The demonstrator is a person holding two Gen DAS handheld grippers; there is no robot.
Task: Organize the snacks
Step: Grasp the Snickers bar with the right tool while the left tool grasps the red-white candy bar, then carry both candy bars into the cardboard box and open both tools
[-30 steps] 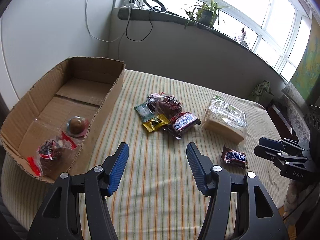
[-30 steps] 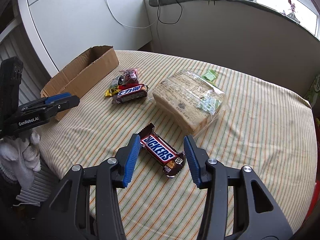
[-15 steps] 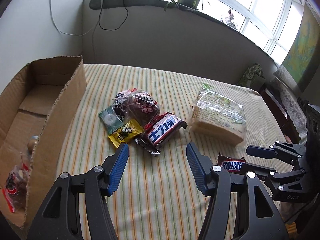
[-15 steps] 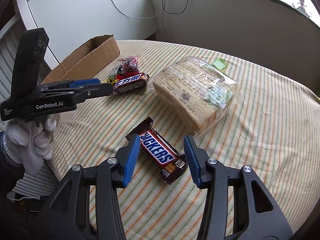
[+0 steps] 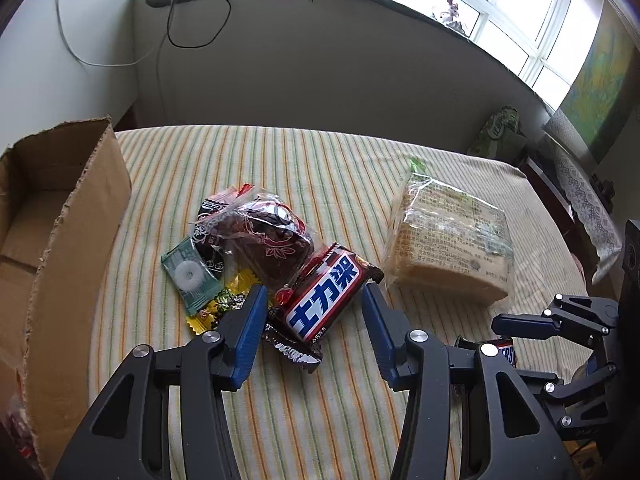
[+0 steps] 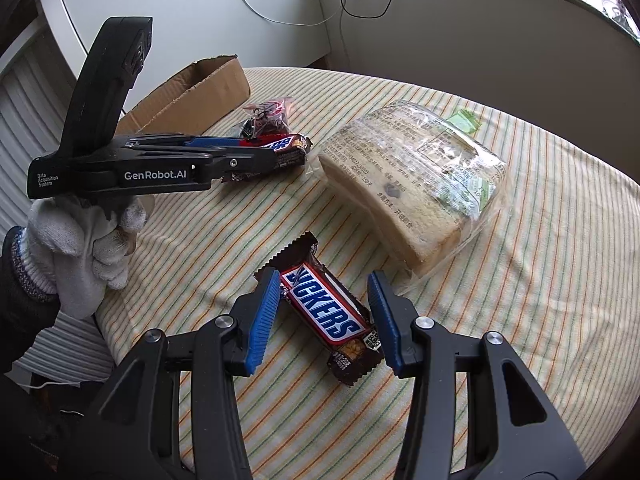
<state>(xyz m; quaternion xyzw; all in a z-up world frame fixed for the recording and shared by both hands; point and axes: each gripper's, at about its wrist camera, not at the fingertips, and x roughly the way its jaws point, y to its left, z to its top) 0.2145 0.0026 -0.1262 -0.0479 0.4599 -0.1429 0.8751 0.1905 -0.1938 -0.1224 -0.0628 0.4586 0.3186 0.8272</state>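
The left gripper (image 5: 314, 312) pointed steeply down at the striped table (image 5: 320, 168), its 2 blue pads either side of a Chinese-label bar (image 5: 324, 300). Its jaws were closing, the pads not yet pressing the wrapper, so the bar lay loose on the cloth. That bar rested at the near edge of a small heap: a clear bag of dark cake (image 5: 260, 236), a green mint packet (image 5: 190, 276) and a yellow sweet (image 5: 218, 308) partly under the left pad. The open cardboard box (image 5: 60, 232) stood to the left, just beside the heap.

The right gripper (image 6: 322, 316) also tilted sharply down, spread and motionless around a Snickers bar (image 6: 324, 316) lying flat and diagonal on the table. Its left pad sat very near the wrapper's edge, possibly touching; the right pad stood clear. A wrapped bread loaf (image 6: 412, 184) lay just beyond, apart from both bars.

From the right camera, a white-gloved hand (image 6: 80, 240) gripped the left tool from beneath, holding it roughly level across the picture
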